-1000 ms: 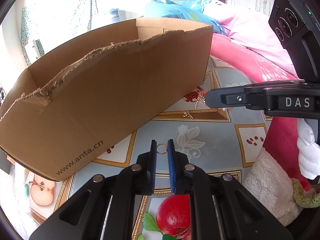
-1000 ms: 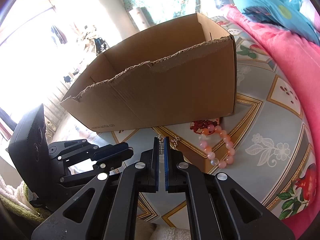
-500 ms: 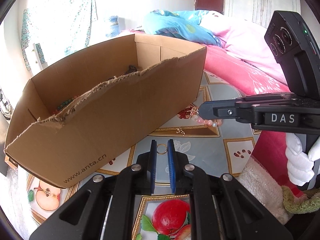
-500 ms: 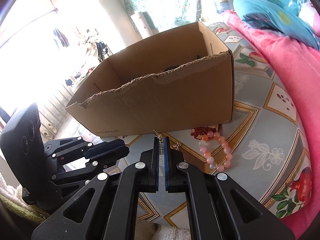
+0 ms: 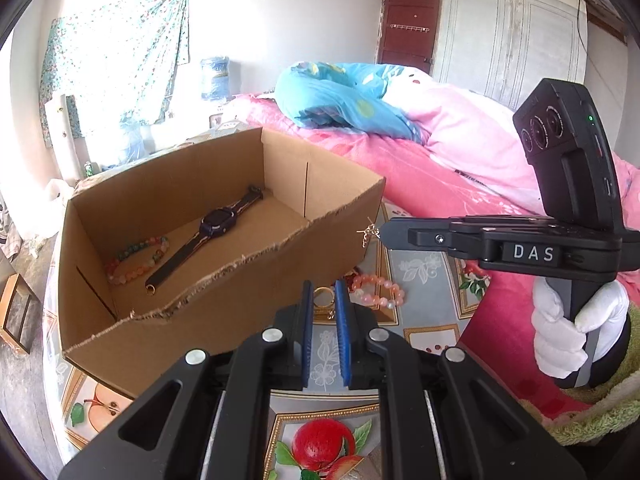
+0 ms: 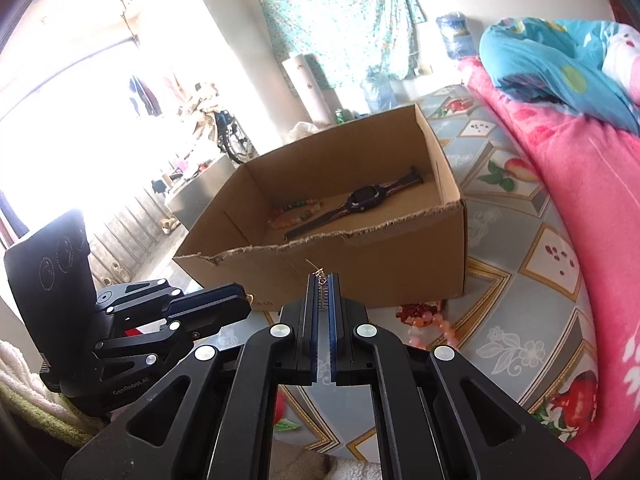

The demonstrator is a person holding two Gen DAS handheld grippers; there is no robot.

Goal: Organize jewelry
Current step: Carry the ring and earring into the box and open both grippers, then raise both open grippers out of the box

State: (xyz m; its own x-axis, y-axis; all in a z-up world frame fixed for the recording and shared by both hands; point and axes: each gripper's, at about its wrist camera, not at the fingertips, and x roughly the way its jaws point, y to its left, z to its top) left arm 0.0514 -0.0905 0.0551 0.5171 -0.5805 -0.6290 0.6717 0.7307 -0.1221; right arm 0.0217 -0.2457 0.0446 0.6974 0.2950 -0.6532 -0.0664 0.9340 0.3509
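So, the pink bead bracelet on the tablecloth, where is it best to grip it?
Probably from above, on the pink bead bracelet's outer arc, away from the cardboard box. It lies flat as an open loop, so one finger could go inside and one outside.

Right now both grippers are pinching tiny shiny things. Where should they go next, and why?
Probably forward over the cardboard box, then let go. The left hand-held gripper pinches a gold ring, the right hand-held gripper a small earring, both short of the torn front wall. A watch and a bead bracelet already lie inside.
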